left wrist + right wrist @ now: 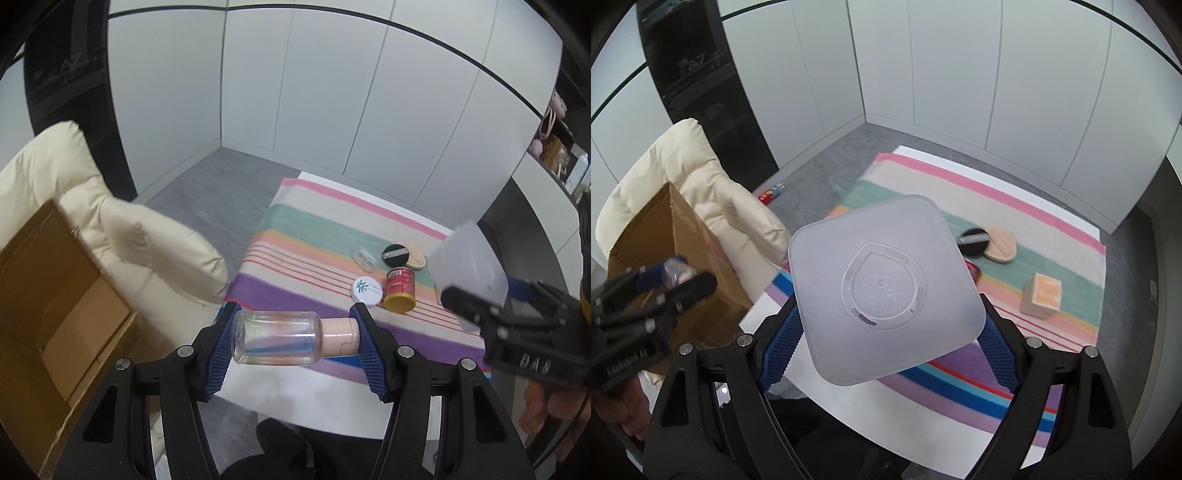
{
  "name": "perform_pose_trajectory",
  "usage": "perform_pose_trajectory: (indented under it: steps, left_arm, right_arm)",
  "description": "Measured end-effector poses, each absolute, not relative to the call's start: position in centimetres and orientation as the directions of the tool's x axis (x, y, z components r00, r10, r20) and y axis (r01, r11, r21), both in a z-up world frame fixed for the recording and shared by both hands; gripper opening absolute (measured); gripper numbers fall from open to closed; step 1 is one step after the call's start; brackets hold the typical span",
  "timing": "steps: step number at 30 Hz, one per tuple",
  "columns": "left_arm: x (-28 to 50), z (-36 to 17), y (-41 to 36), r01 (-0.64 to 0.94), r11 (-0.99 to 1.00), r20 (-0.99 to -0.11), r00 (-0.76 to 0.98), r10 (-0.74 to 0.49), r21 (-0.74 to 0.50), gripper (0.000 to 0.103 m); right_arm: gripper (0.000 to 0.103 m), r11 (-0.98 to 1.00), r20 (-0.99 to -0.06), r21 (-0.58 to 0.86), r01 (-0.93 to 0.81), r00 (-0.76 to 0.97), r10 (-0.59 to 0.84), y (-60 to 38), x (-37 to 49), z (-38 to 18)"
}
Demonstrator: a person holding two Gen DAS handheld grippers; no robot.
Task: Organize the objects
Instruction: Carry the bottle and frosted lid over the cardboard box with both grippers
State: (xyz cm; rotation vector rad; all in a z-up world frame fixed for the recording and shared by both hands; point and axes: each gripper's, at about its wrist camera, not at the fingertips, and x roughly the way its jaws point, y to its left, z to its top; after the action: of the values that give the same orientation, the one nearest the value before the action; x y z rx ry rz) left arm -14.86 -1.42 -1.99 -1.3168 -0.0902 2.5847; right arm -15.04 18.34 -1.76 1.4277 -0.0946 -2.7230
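My left gripper (pixel 293 343) is shut on a clear bottle with a pink cap (pixel 291 341), held sideways in the air near the table's front left corner. My right gripper (pixel 886 321) is shut on a frosted plastic container (pixel 884 288), its base facing the camera; the container also shows in the left wrist view (pixel 467 266). On the striped cloth (pixel 314 236) lie a red can with a yellow lid (pixel 399 290), a white round tin (pixel 366 290), a black puff (pixel 396 255), a tan puff (pixel 999 245), a clear small case (pixel 365 259) and a peach box (pixel 1042 295).
An open cardboard box (pixel 55 295) sits on a cream padded chair (pixel 122 229) left of the table. A small bottle (pixel 772 192) lies on the grey floor. White panel walls stand behind. Shelves (pixel 561 147) with items are at the right.
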Motion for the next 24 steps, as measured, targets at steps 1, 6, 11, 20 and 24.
perform_pose_trajectory:
  steps: [1, 6, 11, 20, 24]
  left_arm:
    - [-14.7, -2.1, -1.8, -0.181, -0.968, -0.791, -0.56, 0.246, -0.173, 0.061]
    - [-14.0, -1.5, -4.2, -0.147, -0.973, -0.776, -0.587, 0.231, -0.178, 0.061]
    - [-13.1, -1.0, -6.4, -0.127, -0.979, -0.763, -0.614, 0.203, -0.158, 0.061]
    - [-12.1, -0.3, -11.7, -0.018, -0.992, -0.748, -0.655, 0.103, -0.121, 0.061]
    - [-11.6, -0.4, -14.7, 0.038, -0.992, -0.747, -0.661, 0.067, -0.122, 0.061]
  right_arm:
    - [0.089, -0.995, -0.813, 0.092, 0.038, -0.574, -0.097, 17.8, -15.3, -1.4]
    - [0.089, -0.991, -0.806, 0.11, 0.07, -0.578, -0.13, 15.0, -16.2, -1.2]
    - [0.089, -0.984, -0.799, 0.093, 0.155, -0.578, -0.166, 10.9, -16.9, -1.1]
    - [0.089, -0.956, -0.778, 0.092, 0.277, -0.579, -0.243, 4.5, -17.0, -0.7]
    - [0.089, -0.943, -0.777, 0.108, 0.314, -0.565, -0.277, 1.8, -17.3, -0.6]
